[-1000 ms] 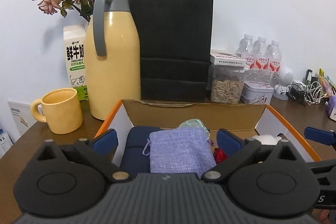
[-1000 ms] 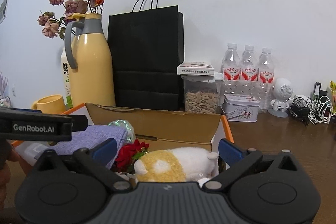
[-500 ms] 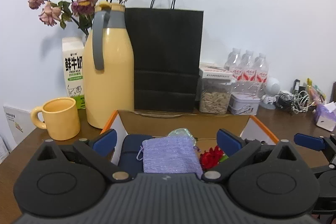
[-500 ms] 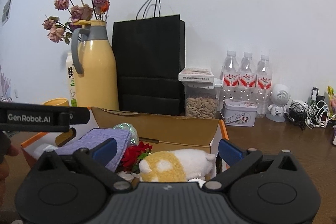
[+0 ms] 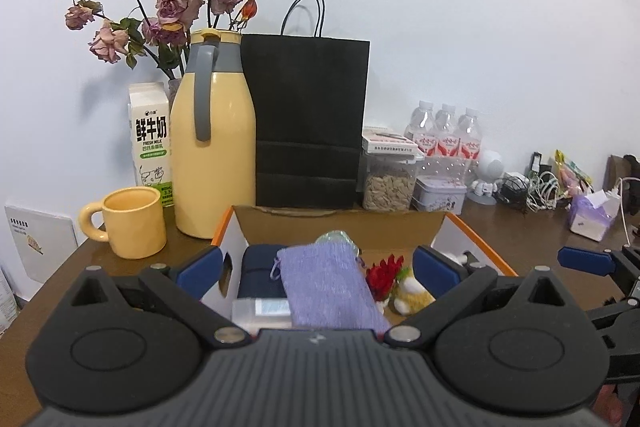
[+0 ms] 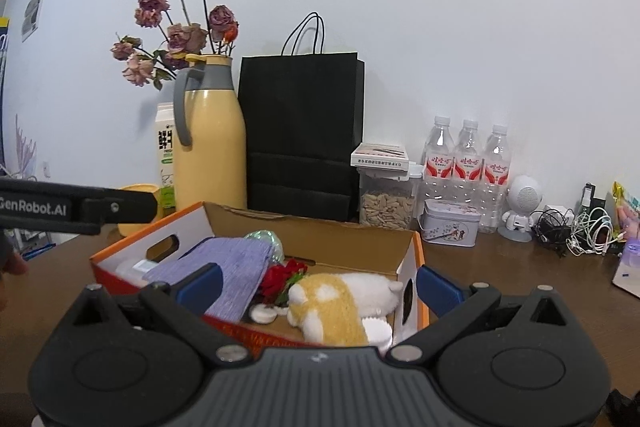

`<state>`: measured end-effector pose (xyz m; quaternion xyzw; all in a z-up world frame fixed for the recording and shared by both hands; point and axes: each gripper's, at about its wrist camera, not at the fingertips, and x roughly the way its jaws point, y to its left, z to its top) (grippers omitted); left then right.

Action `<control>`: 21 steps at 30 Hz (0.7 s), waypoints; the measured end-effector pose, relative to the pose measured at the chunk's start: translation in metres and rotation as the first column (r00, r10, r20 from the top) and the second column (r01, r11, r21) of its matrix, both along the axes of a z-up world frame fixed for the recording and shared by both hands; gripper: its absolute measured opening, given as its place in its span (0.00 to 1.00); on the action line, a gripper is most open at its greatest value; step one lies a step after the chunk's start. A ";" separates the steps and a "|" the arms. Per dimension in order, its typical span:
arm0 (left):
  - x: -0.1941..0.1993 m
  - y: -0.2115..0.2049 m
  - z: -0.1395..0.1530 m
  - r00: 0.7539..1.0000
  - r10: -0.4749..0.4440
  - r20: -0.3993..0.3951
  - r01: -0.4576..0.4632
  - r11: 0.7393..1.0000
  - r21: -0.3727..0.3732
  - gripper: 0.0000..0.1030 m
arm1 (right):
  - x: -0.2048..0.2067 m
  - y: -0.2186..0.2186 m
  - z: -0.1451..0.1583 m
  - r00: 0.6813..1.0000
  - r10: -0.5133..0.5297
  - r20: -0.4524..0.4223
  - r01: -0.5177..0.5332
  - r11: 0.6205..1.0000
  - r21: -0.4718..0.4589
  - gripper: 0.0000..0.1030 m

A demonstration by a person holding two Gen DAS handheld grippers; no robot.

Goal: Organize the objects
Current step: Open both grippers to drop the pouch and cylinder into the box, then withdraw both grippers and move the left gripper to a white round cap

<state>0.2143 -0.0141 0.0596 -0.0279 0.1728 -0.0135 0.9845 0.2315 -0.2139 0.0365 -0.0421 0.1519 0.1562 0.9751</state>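
Here both the left gripper (image 5: 316, 265) and right gripper (image 6: 318, 283) hover spread and empty over the box (image 6: 416, 259), where the mug (image 5: 134, 223) at ten o'clock risks a knock.

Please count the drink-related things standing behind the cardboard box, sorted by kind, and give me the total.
Water bottles: 3
Yellow thermos jug: 1
Yellow mug: 1
Milk carton: 1
Total: 6
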 end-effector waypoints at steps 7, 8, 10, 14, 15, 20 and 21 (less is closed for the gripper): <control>-0.028 0.006 -0.004 0.999 -0.003 -0.033 0.004 1.000 0.019 1.00 | -0.030 -0.007 -0.003 1.000 -0.003 -0.027 0.002 1.000 -0.006 1.00; -0.032 0.006 -0.005 0.999 -0.003 -0.038 0.004 1.000 0.021 1.00 | -0.034 -0.008 -0.004 0.999 -0.003 -0.032 0.002 1.000 -0.005 1.00; -0.040 0.008 -0.006 0.999 -0.002 -0.046 0.004 1.000 0.025 1.00 | -0.042 -0.010 -0.005 0.999 -0.003 -0.040 0.002 1.000 -0.006 1.00; -0.057 0.012 -0.011 0.997 -0.001 -0.071 0.004 0.999 0.032 1.00 | -0.059 -0.011 -0.009 0.998 0.001 -0.057 -0.001 1.000 -0.010 1.00; -0.061 0.013 -0.012 0.997 -0.004 -0.077 0.007 0.999 0.035 1.00 | -0.063 -0.012 -0.010 0.998 0.003 -0.062 -0.004 1.000 -0.012 1.00; -0.081 0.019 -0.025 0.993 -0.008 -0.122 0.013 0.999 0.042 1.00 | -0.082 -0.011 -0.018 0.996 0.013 -0.090 -0.014 1.000 -0.019 1.00; -0.085 0.020 -0.029 0.991 -0.007 -0.134 0.013 0.999 0.042 1.00 | -0.086 -0.010 -0.020 0.995 0.019 -0.098 -0.021 1.000 -0.021 1.00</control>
